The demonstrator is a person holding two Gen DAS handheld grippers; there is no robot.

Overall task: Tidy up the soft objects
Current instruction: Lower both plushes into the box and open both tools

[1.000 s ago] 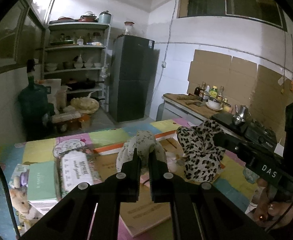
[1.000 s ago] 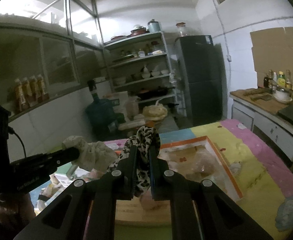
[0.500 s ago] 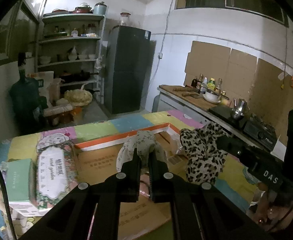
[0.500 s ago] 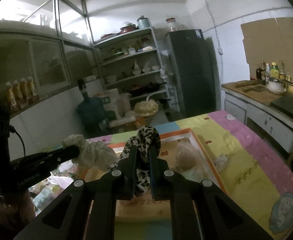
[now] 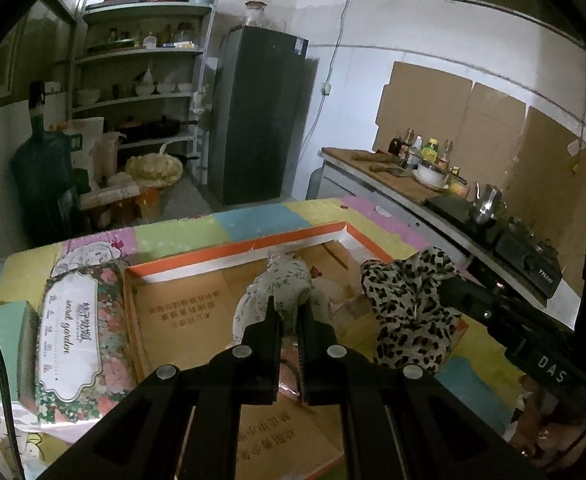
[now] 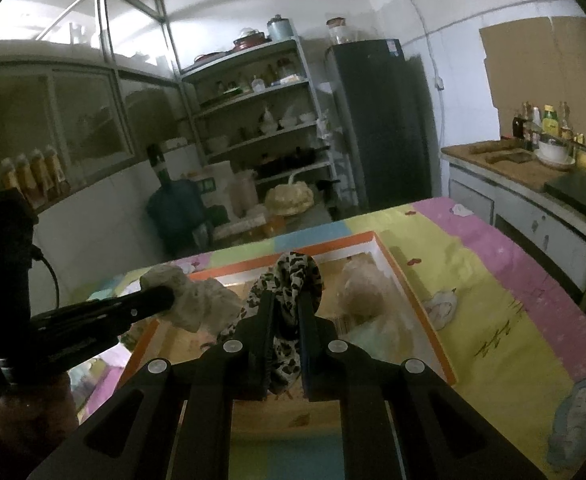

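Both hands are full here: the left gripper (image 5: 289, 316) is clamped on a pale flowery cloth (image 5: 281, 288) and the right gripper (image 6: 285, 312) is clamped on a leopard-print cloth (image 6: 297, 276), both hanging over the open cardboard box (image 5: 181, 312) on the colourful counter (image 6: 513, 304).

dim, greenish | window glare upper left | edges fisheye-bent, dark-vignetted

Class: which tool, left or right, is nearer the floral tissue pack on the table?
Left. The left tool hangs just beside the tissue pack; the right tool is farther off, past the box.
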